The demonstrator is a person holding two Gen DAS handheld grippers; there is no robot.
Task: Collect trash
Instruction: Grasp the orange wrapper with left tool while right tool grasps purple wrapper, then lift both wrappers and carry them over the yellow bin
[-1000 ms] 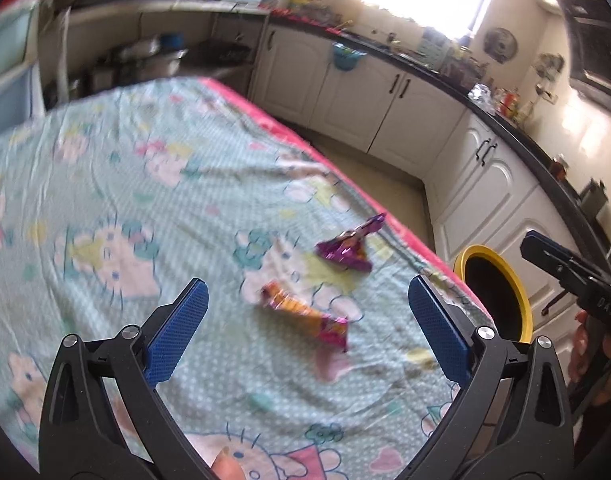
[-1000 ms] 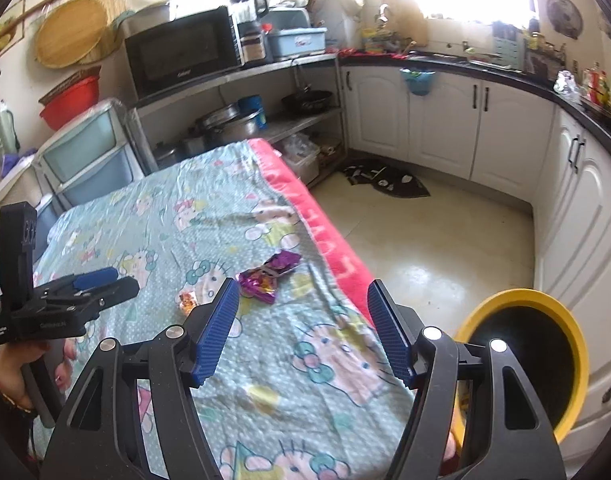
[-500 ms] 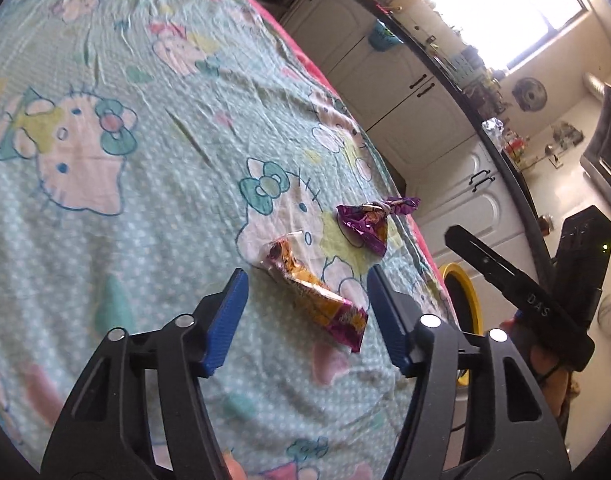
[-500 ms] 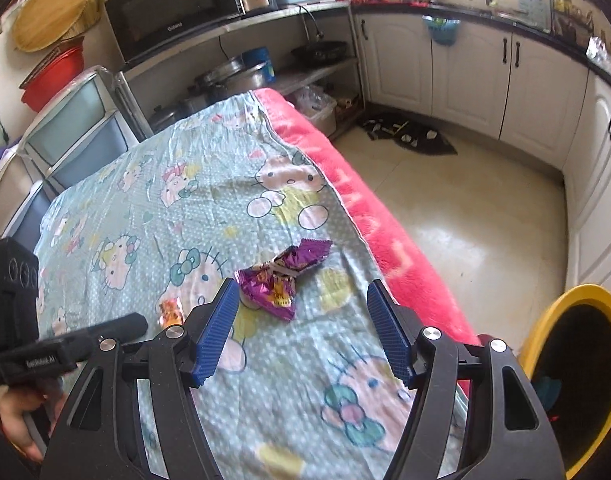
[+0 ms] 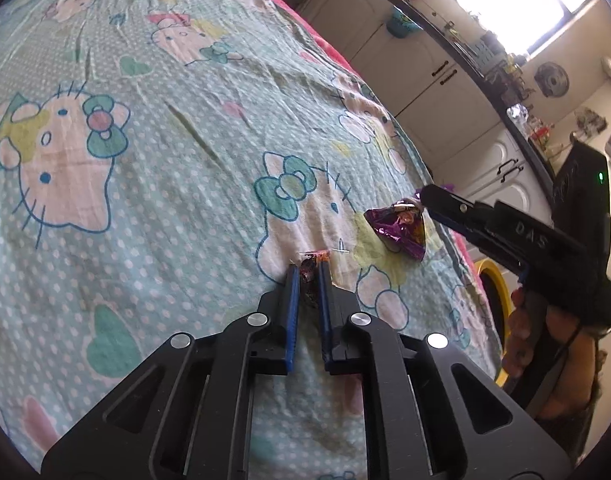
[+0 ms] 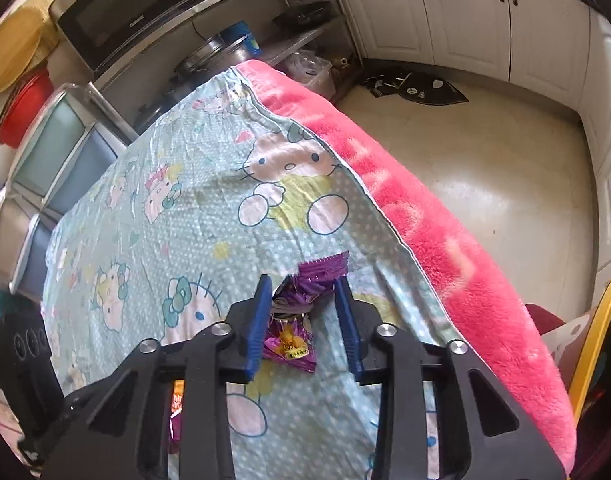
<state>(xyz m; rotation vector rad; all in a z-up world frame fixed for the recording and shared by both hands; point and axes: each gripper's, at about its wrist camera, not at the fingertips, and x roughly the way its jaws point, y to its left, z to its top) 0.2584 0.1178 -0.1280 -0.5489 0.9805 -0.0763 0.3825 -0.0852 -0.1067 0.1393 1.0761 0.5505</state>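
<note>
Two wrappers are being picked up, and none is in the bin yet.

On the left, the left gripper (image 5: 308,276) has its blue fingers (image 5: 292,304) squeezed almost together on the orange wrapper (image 5: 311,270), which lies on the cat-print sheet (image 5: 145,160) of the desk. On the right, the right gripper (image 6: 305,300) has its fingers (image 6: 261,320) partly open on both sides of the purple wrapper (image 6: 295,320), not pinching it yet. I think both wrappers must be lifted and dropped in the yellow bin (image 5: 490,292) beside the desk. The left view shows the right gripper from the side, its tip at the purple wrapper. The right view shows the pink blanket (image 6: 445,260) and the floor (image 6: 505,152).
</note>
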